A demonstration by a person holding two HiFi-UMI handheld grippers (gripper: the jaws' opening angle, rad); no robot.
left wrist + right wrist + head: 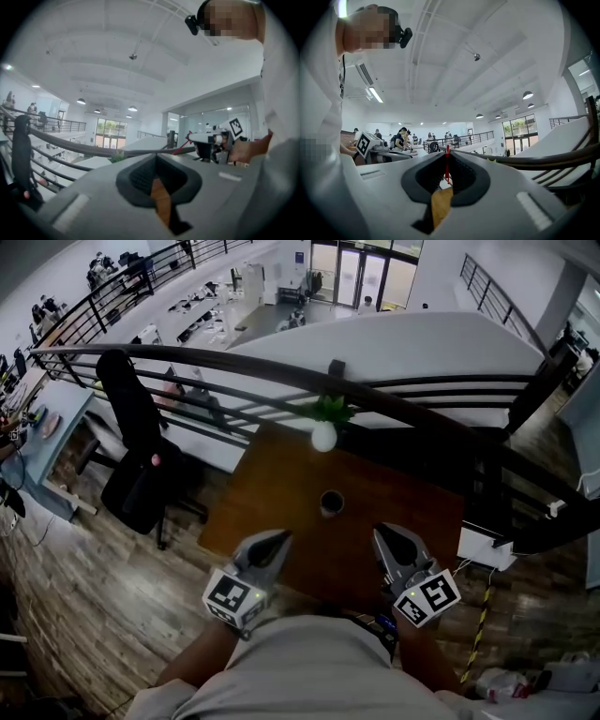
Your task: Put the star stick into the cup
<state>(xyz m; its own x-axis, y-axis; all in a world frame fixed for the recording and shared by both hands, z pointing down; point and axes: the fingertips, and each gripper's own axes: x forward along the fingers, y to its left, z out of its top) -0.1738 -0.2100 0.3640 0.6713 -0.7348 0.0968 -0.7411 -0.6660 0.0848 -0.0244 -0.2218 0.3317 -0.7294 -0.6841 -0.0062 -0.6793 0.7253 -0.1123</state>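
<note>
Jaws of our right gripper (pixel 446 155) pinch the star stick (pixel 446 167) upright for the cup (pixel 331 503); left gripper (pixel 156 157) closed, empty.

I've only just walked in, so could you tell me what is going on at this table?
A person holds a two-jaw gripper in each hand over a brown table. The right gripper is shut on a thin red star stick, pinched between its jaws. The left gripper is shut and holds nothing. A dark cup stands on the table ahead of both grippers, and the stick is not yet in it.
</note>
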